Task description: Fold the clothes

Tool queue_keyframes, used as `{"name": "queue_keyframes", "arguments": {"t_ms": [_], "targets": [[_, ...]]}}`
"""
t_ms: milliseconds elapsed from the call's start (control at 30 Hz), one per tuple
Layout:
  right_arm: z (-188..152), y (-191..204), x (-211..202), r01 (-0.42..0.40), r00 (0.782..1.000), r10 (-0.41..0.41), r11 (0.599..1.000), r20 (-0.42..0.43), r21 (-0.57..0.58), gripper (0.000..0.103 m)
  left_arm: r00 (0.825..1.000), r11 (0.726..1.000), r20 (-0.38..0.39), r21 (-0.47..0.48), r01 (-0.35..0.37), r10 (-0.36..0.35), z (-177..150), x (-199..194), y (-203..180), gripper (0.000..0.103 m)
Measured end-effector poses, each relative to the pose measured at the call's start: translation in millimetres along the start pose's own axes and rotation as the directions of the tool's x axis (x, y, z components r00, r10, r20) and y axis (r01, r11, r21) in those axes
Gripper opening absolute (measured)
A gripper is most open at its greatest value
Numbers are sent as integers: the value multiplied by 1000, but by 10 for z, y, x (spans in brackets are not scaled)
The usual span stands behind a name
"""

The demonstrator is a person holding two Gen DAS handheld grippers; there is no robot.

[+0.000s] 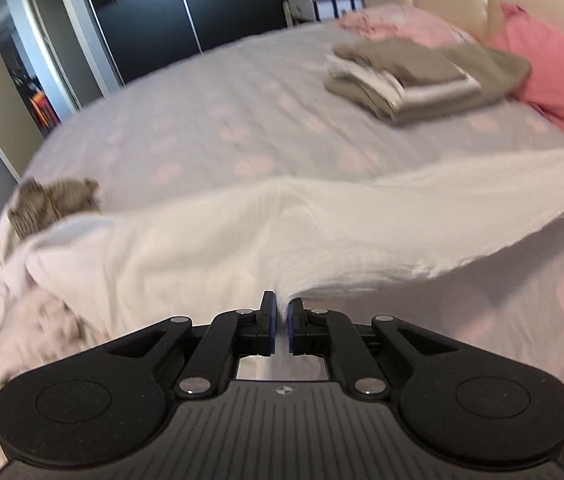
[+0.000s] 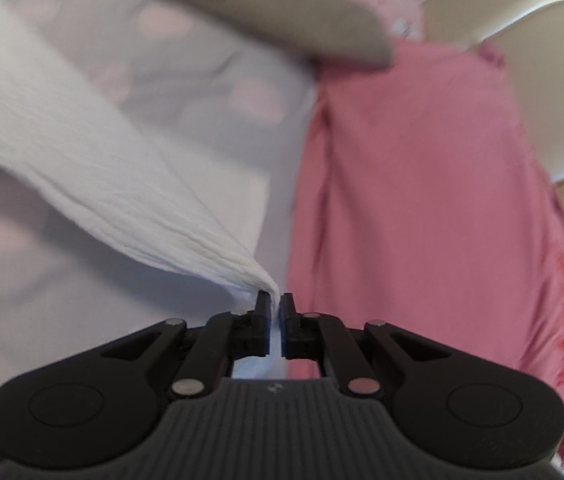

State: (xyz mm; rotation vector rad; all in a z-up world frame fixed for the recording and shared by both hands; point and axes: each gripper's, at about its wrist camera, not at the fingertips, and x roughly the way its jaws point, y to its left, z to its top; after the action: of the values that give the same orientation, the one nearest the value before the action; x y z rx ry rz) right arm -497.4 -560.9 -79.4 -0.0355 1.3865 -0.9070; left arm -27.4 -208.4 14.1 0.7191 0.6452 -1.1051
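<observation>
Stretching across the near edge of the bed (image 1: 242, 120), the white garment (image 1: 210, 240) is held taut and lifted, pinched at separate corners by the closed left gripper (image 1: 280, 308) and right gripper (image 2: 280, 302), apparently for folding.

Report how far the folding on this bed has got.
Done: a folded stack of beige and white pieces sits near the pink pillow. In hand: the left claw and right claw each pinch the white cloth, stretched above the bed. Left: that cloth, plus the crumpled pile at the left edge.
</observation>
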Motion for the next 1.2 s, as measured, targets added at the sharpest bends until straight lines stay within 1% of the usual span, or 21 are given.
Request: {"name": "queue_keyframes", "arguments": {"t_ms": [100,233,367,467,567,600,633,667,733,800,900,967,1033,1100,1200], "targets": [[-200,116,69,-35,998,34,999,-53,-26,4,999,1000,-23,2,22,-22,-196,-59,-24,3],[-415,227,60,-74,992,66,995,-103,-74,4,998,998,-38,15,55,-54,-358,-172,-92,3],[-544,316,128,-85,986,69,991,-151,-99,4,997,997,-47,48,62,-60,-450,-256,-137,3],[-551,414,183,-64,988,48,992,-147,-104,5,997,998,-50,36,55,-54,-455,-269,-86,3],[-548,471,215,-59,986,41,992,-162,-108,14,997,998,-62,51,46,-43,-505,-331,-58,3],[-549,483,218,-61,985,42,992,-168,-110,25,996,997,-73,54,49,-45,-540,-342,-48,3],[-552,475,197,-72,984,52,991,-170,-112,34,995,997,-84,57,52,-47,-575,-353,-39,3],[-552,465,177,-81,984,60,990,-170,-114,34,994,997,-96,60,55,-49,-611,-363,-30,3],[-528,425,125,-85,985,69,991,-161,-98,35,990,996,-129,67,60,-51,-697,-328,-30,3],[-424,364,72,-81,988,71,994,-135,-67,36,985,995,-164,74,68,-56,-796,-264,-49,3],[-233,366,-82,-91,994,88,995,-69,-30,38,977,993,-204,77,87,-70,-909,-180,-74,3],[-77,437,-200,-114,993,113,993,-24,-29,40,971,991,-222,84,106,-85,-960,-142,-92,3],[88,543,-315,-139,990,140,990,19,-33,45,973,991,-208,75,113,-95,-996,-125,-89,3],[263,691,-432,-174,983,176,984,60,-43,45,975,992,-195,40,121,-111,-1000,-112,-61,4],[505,1017,-655,-244,960,252,967,119,-73,47,982,993,-150,8,119,-117,-1007,-137,-21,6]]}}
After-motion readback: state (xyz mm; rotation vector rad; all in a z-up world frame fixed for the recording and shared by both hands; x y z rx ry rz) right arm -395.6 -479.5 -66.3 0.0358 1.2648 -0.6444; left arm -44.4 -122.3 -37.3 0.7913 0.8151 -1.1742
